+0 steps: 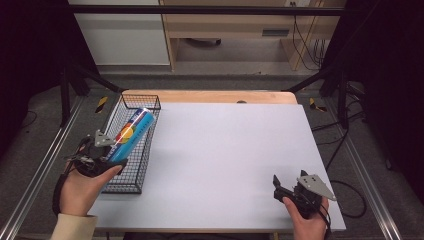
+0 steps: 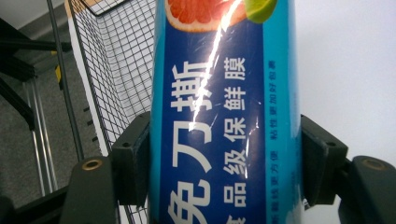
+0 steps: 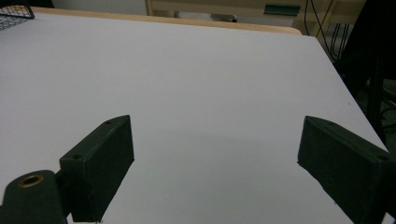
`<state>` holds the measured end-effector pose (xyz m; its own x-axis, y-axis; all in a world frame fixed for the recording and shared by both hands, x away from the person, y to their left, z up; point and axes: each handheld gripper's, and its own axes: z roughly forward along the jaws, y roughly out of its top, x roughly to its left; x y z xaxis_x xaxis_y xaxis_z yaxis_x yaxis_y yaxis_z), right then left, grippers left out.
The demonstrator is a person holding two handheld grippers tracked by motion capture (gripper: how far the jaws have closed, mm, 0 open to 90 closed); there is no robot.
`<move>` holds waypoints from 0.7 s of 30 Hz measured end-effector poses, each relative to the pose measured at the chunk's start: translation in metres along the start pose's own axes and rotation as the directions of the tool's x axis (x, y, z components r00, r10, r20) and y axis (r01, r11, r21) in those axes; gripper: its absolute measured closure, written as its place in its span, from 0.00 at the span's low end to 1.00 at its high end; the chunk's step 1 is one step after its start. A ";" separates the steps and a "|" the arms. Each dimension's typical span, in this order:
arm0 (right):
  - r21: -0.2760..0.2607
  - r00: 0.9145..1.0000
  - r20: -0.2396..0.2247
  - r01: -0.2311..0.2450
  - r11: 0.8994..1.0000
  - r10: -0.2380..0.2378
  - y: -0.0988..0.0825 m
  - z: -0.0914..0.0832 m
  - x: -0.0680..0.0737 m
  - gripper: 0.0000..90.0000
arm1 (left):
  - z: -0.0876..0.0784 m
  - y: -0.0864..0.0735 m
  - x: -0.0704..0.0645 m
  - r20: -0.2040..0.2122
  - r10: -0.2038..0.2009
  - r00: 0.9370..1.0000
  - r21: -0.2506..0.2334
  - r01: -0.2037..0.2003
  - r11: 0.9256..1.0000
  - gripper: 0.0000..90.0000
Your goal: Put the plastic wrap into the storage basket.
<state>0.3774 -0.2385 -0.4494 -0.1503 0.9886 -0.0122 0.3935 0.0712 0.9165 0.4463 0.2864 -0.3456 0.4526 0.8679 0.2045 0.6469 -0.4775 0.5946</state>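
Observation:
A long blue box of cling film (image 1: 131,134), printed with a citrus slice and white characters, lies lengthwise over the black wire basket (image 1: 145,150) at the table's left edge. My left gripper (image 1: 111,152) is shut on its near end. In the left gripper view both black pads (image 2: 135,156) press the sides of the cling film box (image 2: 224,121), with the basket's mesh (image 2: 116,70) behind it. Whether the box rests on the basket's floor or hangs above it, I cannot tell. My right gripper (image 1: 280,186) stands open at the table's front right, and its jaws (image 3: 215,168) hold nothing over bare white surface.
The white table top (image 1: 225,150) stretches wide between the basket and the right hand. A wooden strip (image 1: 210,96) borders its far edge. Black frame posts (image 1: 342,85) stand past the far corners, and a corner of the basket (image 3: 14,10) shows in the right gripper view.

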 end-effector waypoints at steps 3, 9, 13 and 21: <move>0.000 1.000 -0.002 0.001 1.000 -0.001 0.000 0.000 0.000 0.12 | 0.005 0.004 0.002 -0.006 -0.017 1.000 0.025 0.017 1.000 0.36; -0.003 1.000 -0.004 -0.003 1.000 0.003 0.000 0.000 0.000 0.12 | 0.018 0.014 0.008 -0.024 -0.024 0.999 0.072 0.026 0.997 0.36; -0.002 1.000 -0.010 -0.002 1.000 0.002 0.000 0.000 0.000 0.12 | 0.027 0.017 0.011 -0.038 -0.036 0.999 0.108 0.040 0.993 0.36; -0.005 1.000 -0.015 -0.004 1.000 0.004 0.001 0.000 0.000 0.12 | 0.035 0.017 0.016 -0.061 -0.035 0.998 0.171 0.045 0.984 0.36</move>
<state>0.3774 -0.2382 -0.4488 -0.1628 0.9867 -0.0026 0.3898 0.0667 0.9185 0.4855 0.2872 -0.3592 0.3914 0.8907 0.2313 0.7618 -0.4546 0.4614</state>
